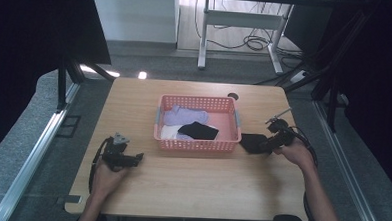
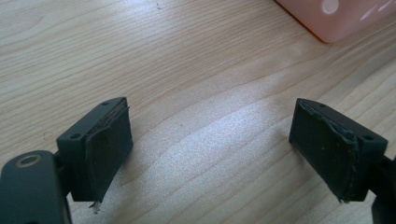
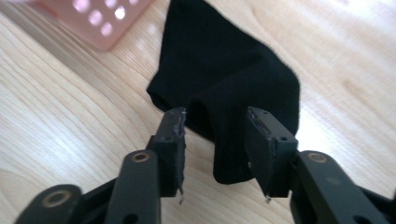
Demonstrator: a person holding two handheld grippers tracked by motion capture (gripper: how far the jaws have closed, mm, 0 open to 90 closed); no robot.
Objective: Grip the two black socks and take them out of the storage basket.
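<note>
A black sock (image 1: 251, 143) lies flat on the wooden table (image 1: 190, 185), just right of the pink basket (image 1: 197, 145). My right gripper (image 1: 268, 142) sits low at the sock's right end. In the right gripper view the sock (image 3: 224, 70) runs up between the jaws of this gripper (image 3: 215, 116); they stand apart and the pads do not press on the cloth. My left gripper (image 1: 134, 159) rests at the left of the table, pointing right. Its jaws (image 2: 210, 135) are wide open over bare wood.
Inside the basket lie a lavender cloth (image 1: 184, 115), a black sock (image 1: 199, 131) and a white piece (image 1: 168, 133). A corner of the basket (image 2: 331, 18) shows ahead of the left gripper, and another corner (image 3: 88, 23) near the right gripper. A desk frame and cables stand beyond the table.
</note>
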